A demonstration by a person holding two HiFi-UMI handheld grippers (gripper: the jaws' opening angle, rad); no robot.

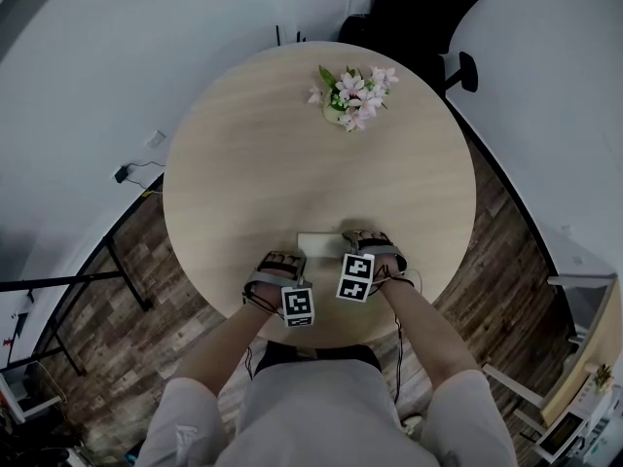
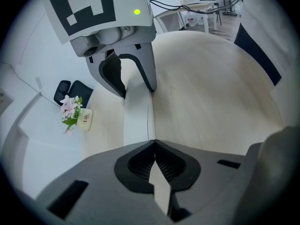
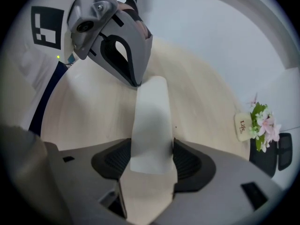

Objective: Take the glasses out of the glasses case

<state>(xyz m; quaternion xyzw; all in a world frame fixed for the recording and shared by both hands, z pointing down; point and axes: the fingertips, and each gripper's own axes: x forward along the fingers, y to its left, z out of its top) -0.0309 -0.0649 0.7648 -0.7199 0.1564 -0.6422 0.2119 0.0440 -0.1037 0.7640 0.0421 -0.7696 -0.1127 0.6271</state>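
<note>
A white glasses case lies shut on the round wooden table, near its front edge. My left gripper comes down on the case's left end. In the left gripper view its jaws are closed together on a thin white edge of the case. My right gripper stands over the other end. In the right gripper view its jaws are spread wide on either side of the case, whose end fills the gap between the pads. No glasses are visible.
A small pot of pink flowers stands at the table's far side. A black office chair is behind it. The table's front edge is just below both hands, with wooden floor around.
</note>
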